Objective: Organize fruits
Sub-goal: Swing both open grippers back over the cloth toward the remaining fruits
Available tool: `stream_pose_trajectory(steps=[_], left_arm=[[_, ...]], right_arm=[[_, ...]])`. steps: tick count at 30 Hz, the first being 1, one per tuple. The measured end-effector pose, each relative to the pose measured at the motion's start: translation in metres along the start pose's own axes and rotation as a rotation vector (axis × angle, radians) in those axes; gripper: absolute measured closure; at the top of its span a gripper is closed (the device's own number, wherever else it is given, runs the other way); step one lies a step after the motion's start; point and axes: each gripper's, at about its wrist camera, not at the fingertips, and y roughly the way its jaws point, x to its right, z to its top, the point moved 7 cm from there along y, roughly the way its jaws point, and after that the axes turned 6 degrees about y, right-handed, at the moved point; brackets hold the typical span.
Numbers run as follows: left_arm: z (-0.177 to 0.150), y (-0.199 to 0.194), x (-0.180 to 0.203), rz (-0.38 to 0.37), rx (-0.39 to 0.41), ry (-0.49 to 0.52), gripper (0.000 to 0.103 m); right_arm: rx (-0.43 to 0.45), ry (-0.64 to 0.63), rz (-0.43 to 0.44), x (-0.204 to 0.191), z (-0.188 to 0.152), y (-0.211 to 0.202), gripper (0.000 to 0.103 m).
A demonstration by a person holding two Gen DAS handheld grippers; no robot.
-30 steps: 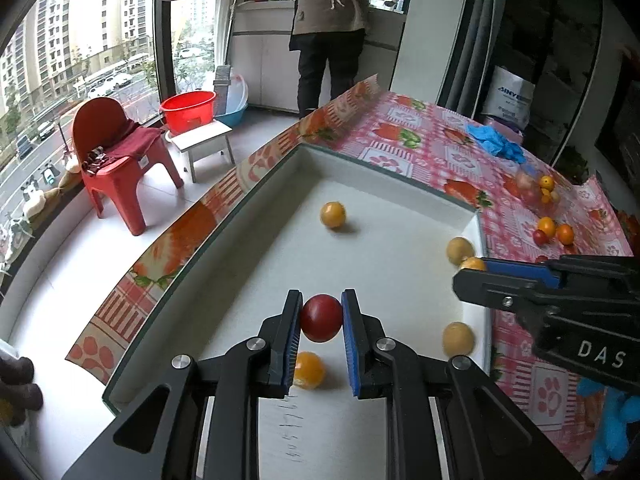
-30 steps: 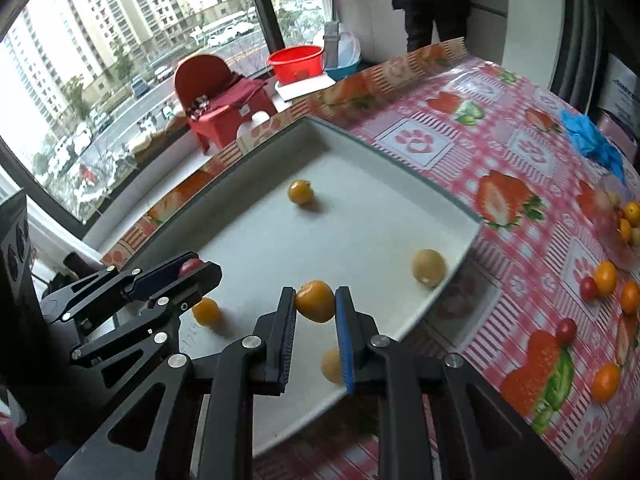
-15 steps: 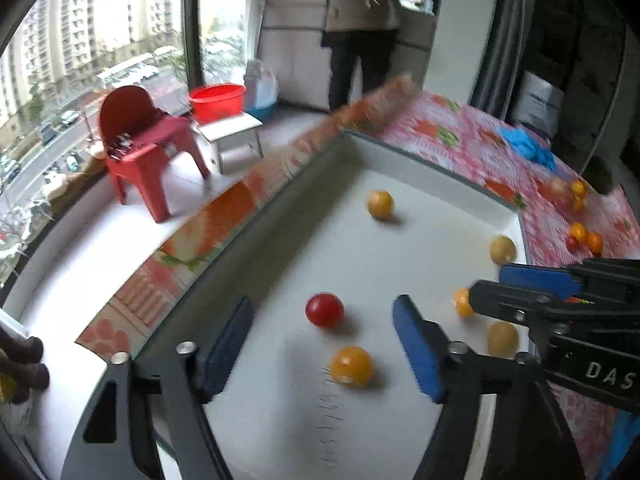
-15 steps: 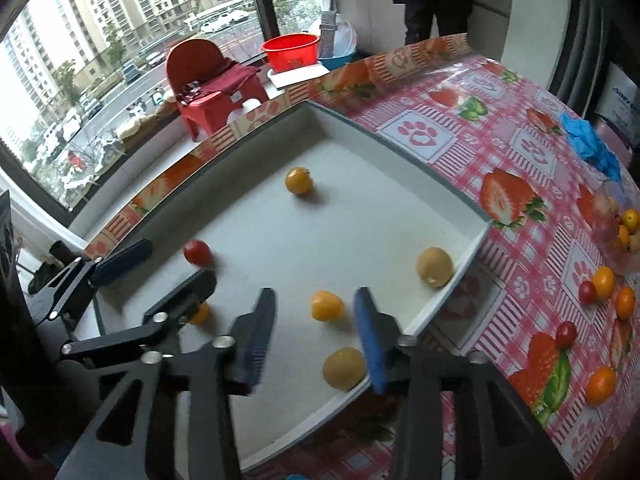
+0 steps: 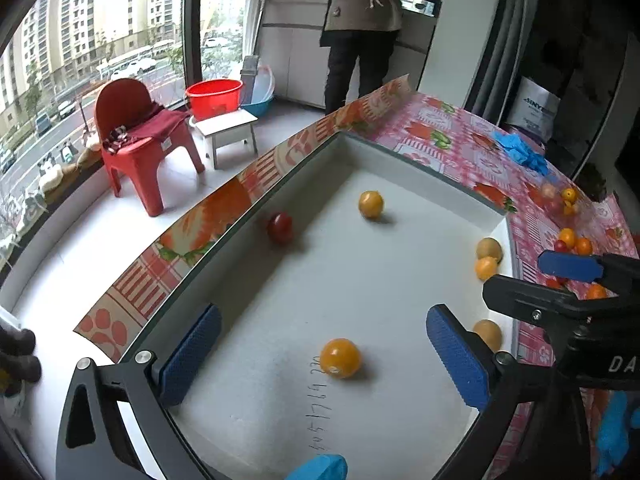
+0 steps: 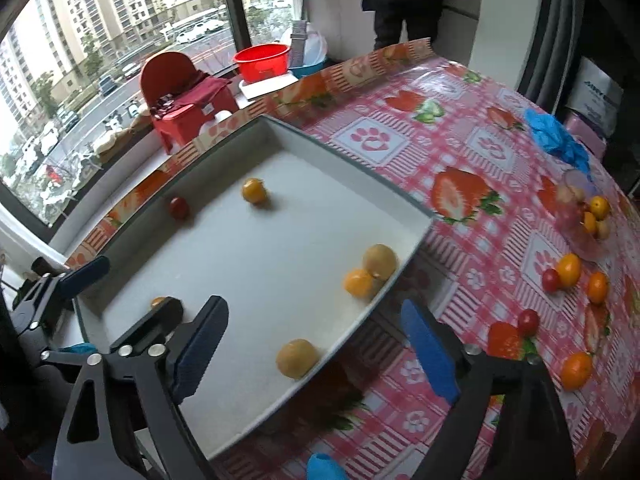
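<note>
**Both claws wide, fruit loose in the tray**

My left gripper (image 5: 324, 356) hangs over the near end of the white tray (image 5: 420, 160), its jaws having just been opening to full spread, with nothing gripped. An orange fruit (image 5: 340, 358) lies on the tray floor between the blue pads, touching neither. The red tomato (image 5: 280, 227) sits further out against the tray's left wall, apart from everything else; I judge it ran there because the floor is smooth and the fruit round.

My right gripper (image 6: 316, 348) straddles the tray's right rim, its jaws also just opened wide and empty. A tan fruit (image 6: 297, 358) rests just inside the rim between the pads. Beyond it, another orange fruit (image 6: 359, 283) touches a second tan one (image 6: 380, 261) by the right wall, and a lone orange one (image 6: 254, 191) sits near the far end.

Out on the strawberry tablecloth (image 6: 460, 152), more small tomatoes and orange fruits (image 6: 568, 268) wait, well apart from the tray, so I reckon collecting is only partly done. Walls keep rollers contained, which is why dropping from low works.
</note>
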Motion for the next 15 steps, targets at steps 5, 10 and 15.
stream_pose_trajectory(steps=[5, 10, 15], left_arm=[[0.005, -0.005, 0.01, -0.002, 0.002, 0.027, 0.0], [0.005, -0.012, 0.023, 0.0, 0.004, 0.053, 0.0], [0.006, -0.019, 0.038, 0.005, 0.005, 0.085, 0.0]], right_arm=[[0.019, 0.041, -0.014, 0.019, -0.004, -0.009, 0.001], [0.046, 0.072, -0.014, 0.038, -0.008, -0.021, 0.0], [0.046, 0.115, 0.001, 0.057, -0.018, -0.031, 0.0]])
